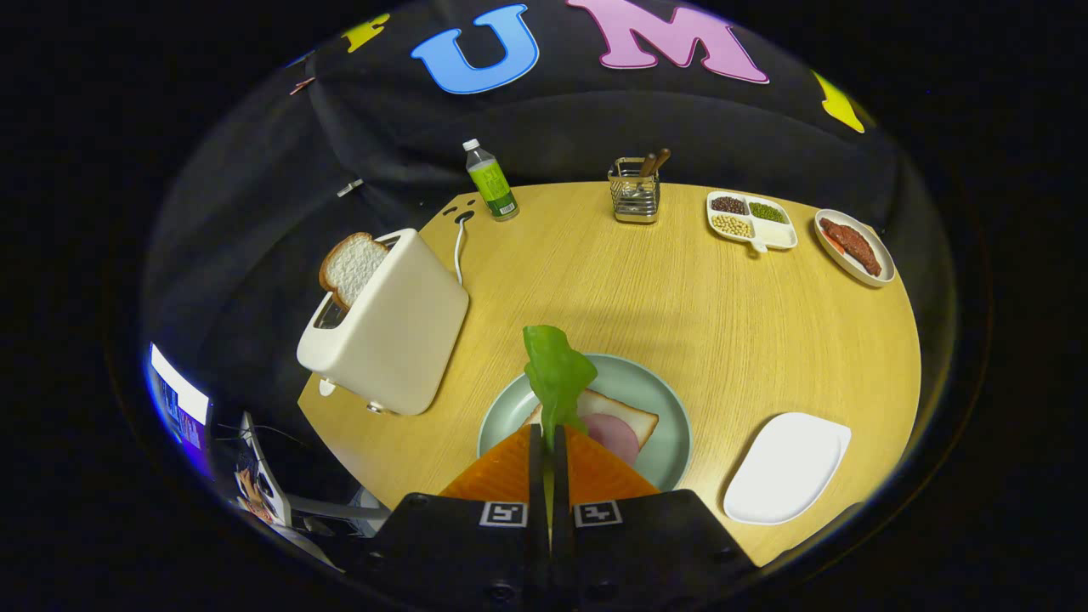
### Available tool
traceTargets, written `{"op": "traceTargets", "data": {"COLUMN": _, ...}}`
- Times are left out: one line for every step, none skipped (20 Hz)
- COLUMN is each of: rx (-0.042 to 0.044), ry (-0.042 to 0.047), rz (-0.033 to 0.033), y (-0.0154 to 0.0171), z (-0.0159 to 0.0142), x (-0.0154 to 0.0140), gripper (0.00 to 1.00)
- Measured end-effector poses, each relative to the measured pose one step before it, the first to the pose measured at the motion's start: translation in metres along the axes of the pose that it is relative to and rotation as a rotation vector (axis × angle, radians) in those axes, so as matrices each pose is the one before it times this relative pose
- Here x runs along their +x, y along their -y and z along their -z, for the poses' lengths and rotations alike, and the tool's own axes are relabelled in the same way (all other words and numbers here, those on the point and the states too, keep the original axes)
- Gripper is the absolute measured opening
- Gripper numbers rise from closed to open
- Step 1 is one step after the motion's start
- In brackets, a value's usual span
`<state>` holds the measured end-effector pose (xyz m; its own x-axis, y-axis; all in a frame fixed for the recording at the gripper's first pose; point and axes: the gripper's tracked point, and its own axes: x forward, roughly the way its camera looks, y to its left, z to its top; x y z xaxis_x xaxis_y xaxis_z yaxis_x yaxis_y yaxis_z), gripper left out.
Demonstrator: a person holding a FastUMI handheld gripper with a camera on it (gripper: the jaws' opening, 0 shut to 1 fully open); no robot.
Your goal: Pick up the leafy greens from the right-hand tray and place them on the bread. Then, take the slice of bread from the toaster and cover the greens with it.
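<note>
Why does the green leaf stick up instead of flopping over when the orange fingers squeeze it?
The leafy greens probably feel light and a bit springy: the leaf stands up past the gripper, whose fingers pinch its base. Its crinkled edge suggests it bends easily, so it may flop once dropped on the bread.

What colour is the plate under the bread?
Pale green plate, clearest in the gripper view, beyond the gripper shut on the leafy greens.

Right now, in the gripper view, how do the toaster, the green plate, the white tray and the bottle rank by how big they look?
1. toaster
2. green plate
3. white tray
4. bottle, though it stands farthest away, so its smallness is partly distance.

The hand-held gripper, shut on the leafy greens, covers part of the plate.
</note>
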<state>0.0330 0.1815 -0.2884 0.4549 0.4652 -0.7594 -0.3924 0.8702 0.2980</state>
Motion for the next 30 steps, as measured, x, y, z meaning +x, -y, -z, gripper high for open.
{"op": "traceTargets", "data": {"rx": 0.00496, "ry": -0.00577, "rz": 0.00185, "y": 0.00046, "z": 0.00021, "x": 0.00337, "gripper": 0.07}}
{"op": "traceTargets", "data": {"rx": 0.00763, "ry": -0.00965, "rz": 0.00095, "y": 0.00067, "z": 0.00058, "x": 0.00317, "gripper": 0.08}}
{"op": "traceTargets", "data": {"rx": 0.00844, "ry": -0.0076, "rz": 0.00116, "y": 0.00027, "z": 0.00007, "x": 0.0036, "gripper": 0.12}}
{"op": "traceTargets", "data": {"rx": 0.00888, "ry": -0.00653, "rz": 0.00093, "y": 0.00092, "z": 0.00002, "x": 0.00284, "gripper": 0.14}}
{"op": "traceTargets", "data": {"rx": 0.00536, "ry": -0.00304, "rz": 0.00306, "y": 0.00081, "z": -0.00053, "x": 0.00385, "gripper": 0.19}}
{"op": "traceTargets", "data": {"rx": 0.00105, "ry": 0.00577, "rz": 0.00357, "y": 0.00148, "z": -0.00058, "x": 0.00179, "gripper": 0.22}}
{"op": "traceTargets", "data": {"rx": -0.00022, "ry": 0.0047, "rz": 0.00084, "y": -0.00042, "z": 0.00006, "x": 0.00278, "gripper": 0.35}}
{"op": "traceTargets", "data": {"rx": -0.00266, "ry": -0.00219, "rz": 0.00038, "y": -0.00031, "z": 0.00186, "x": 0.00142, "gripper": 0.49}}
{"op": "traceTargets", "data": {"rx": -0.00759, "ry": -0.00787, "rz": 0.005, "y": 0.00022, "z": 0.00336, "x": 0.0019, "gripper": 0.63}}
{"op": "traceTargets", "data": {"rx": -0.01058, "ry": -0.00374, "rz": 0.0103, "y": 0.00263, "z": 0.00172, "x": 0.00219, "gripper": 0.77}}
{"op": "traceTargets", "data": {"rx": -0.00936, "ry": 0.00064, "rz": 0.00896, "y": 0.00129, "z": 0.0021, "x": 0.003, "gripper": 0.88}}
{"op": "traceTargets", "data": {"rx": -0.00514, "ry": 0.00433, "rz": 0.0006, "y": -0.00114, "z": -0.00047, "x": -0.00367, "gripper": 0.99}}
{"op": "traceTargets", "data": {"rx": -0.00142, "ry": 0.01139, "rz": -0.00495, "y": -0.00333, "z": -0.00169, "x": -0.00341, "gripper": 0.99}}
{"op": "traceTargets", "data": {"rx": -0.00191, "ry": 0.01397, "rz": -0.00569, "y": -0.00355, "z": -0.00298, "x": -0.0039, "gripper": 0.99}}
{"op": "traceTargets", "data": {"rx": -0.00211, "ry": 0.01168, "rz": 0.00152, "y": -0.00173, "z": -0.00309, "x": -0.005, "gripper": 0.99}}
{"op": "traceTargets", "data": {"rx": -0.00668, "ry": 0.01366, "rz": 0.0033, "y": -0.00119, "z": -0.00336, "x": -0.00596, "gripper": 0.98}}
{"op": "traceTargets", "data": {"rx": -0.00802, "ry": 0.01668, "rz": 0.0003, "y": -0.00182, "z": -0.00568, "x": -0.00576, "gripper": 0.99}}
{"op": "traceTargets", "data": {"rx": -0.01112, "ry": 0.01889, "rz": -0.00268, "y": -0.0035, "z": -0.00583, "x": -0.00445, "gripper": 0.98}}
{"op": "traceTargets", "data": {"rx": -0.01563, "ry": 0.01957, "rz": -0.00319, "y": -0.0043, "z": -0.00822, "x": -0.00538, "gripper": 0.98}}
{"op": "traceTargets", "data": {"rx": -0.01968, "ry": 0.02106, "rz": -0.00382, "y": -0.00499, "z": -0.00837, "x": -0.00501, "gripper": 0.98}}
{"op": "traceTargets", "data": {"rx": -0.02231, "ry": 0.02175, "rz": -0.00553, "y": -0.00616, "z": -0.0098, "x": -0.00463, "gripper": 0.98}}
{"op": "traceTargets", "data": {"rx": -0.02541, "ry": 0.02032, "rz": -0.00548, "y": -0.00738, "z": -0.00994, "x": -0.00489, "gripper": 0.98}}
{"op": "traceTargets", "data": {"rx": -0.02846, "ry": 0.02057, "rz": -0.00792, "y": -0.00787, "z": -0.01083, "x": -0.00396, "gripper": 0.98}}
{"op": "traceTargets", "data": {"rx": -0.03387, "ry": 0.02124, "rz": -0.00754, "y": -0.00875, "z": -0.01065, "x": -0.0023, "gripper": 0.98}}
{"op": "traceTargets", "data": {"rx": -0.03884, "ry": 0.02082, "rz": -0.00245, "y": -0.00742, "z": -0.01211, "x": -0.00144, "gripper": 0.99}}
{"op": "traceTargets", "data": {"rx": -0.03844, "ry": 0.01757, "rz": -0.00638, "y": -0.00905, "z": -0.01152, "x": -0.00088, "gripper": 0.99}}
{"op": "traceTargets", "data": {"rx": -0.03531, "ry": 0.01638, "rz": -0.00877, "y": -0.01067, "z": -0.01262, "x": 0.00161, "gripper": 0.99}}
{"op": "traceTargets", "data": {"rx": -0.02854, "ry": 0.01419, "rz": -0.00575, "y": -0.01079, "z": -0.01116, "x": 0.0021, "gripper": 0.98}}
{"op": "traceTargets", "data": {"rx": -0.02289, "ry": 0.00904, "rz": -0.0109, "y": -0.01163, "z": -0.01003, "x": 0.00245, "gripper": 0.98}}
{"op": "traceTargets", "data": {"rx": -0.02, "ry": 0.00379, "rz": -0.01964, "y": -0.01361, "z": -0.00706, "x": 0.00577, "gripper": 0.98}}
